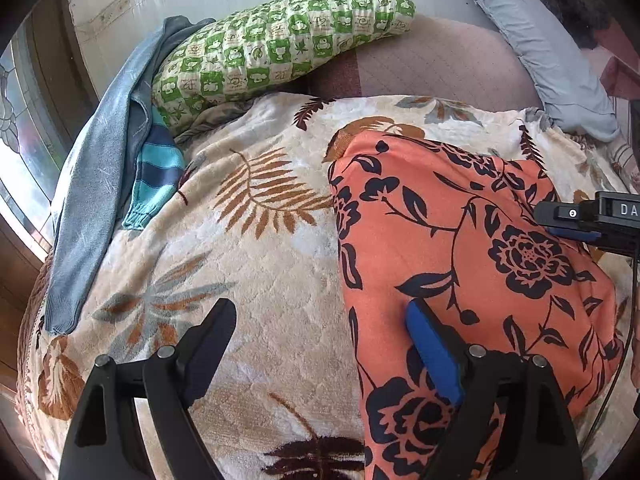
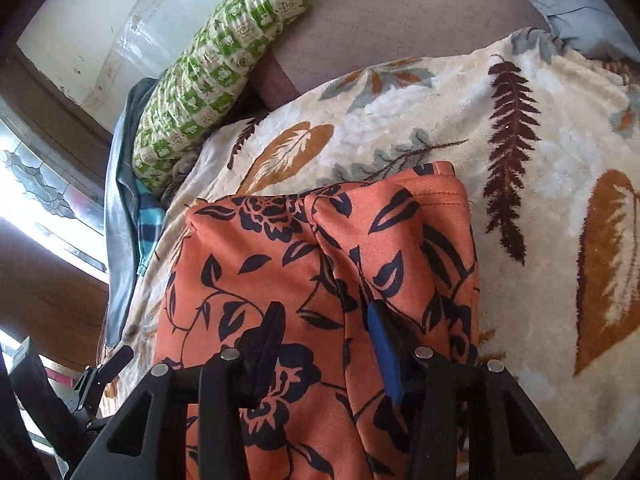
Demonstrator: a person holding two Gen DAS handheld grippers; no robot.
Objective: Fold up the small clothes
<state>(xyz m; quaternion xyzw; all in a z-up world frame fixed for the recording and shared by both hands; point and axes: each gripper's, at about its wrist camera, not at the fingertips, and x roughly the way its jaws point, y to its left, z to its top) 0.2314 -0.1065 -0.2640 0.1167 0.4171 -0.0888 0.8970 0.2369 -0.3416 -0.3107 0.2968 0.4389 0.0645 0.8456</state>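
An orange garment with a black flower print (image 1: 460, 248) lies folded on a cream leaf-patterned blanket (image 1: 260, 264). My left gripper (image 1: 320, 320) is open above the garment's left edge; its blue-padded right finger (image 1: 434, 354) is over the cloth, and it holds nothing. In the right wrist view the same garment (image 2: 280, 248) lies under my right gripper (image 2: 326, 322), which is open, both fingers over the cloth with a fold ridge between them. The right gripper also shows at the right edge of the left wrist view (image 1: 580, 220).
A green checked pillow (image 1: 280, 44) lies at the back. A grey-blue garment and a striped teal one (image 1: 156, 172) lie at the blanket's left edge. A grey pillow (image 1: 540, 48) is at the back right. A window is on the left.
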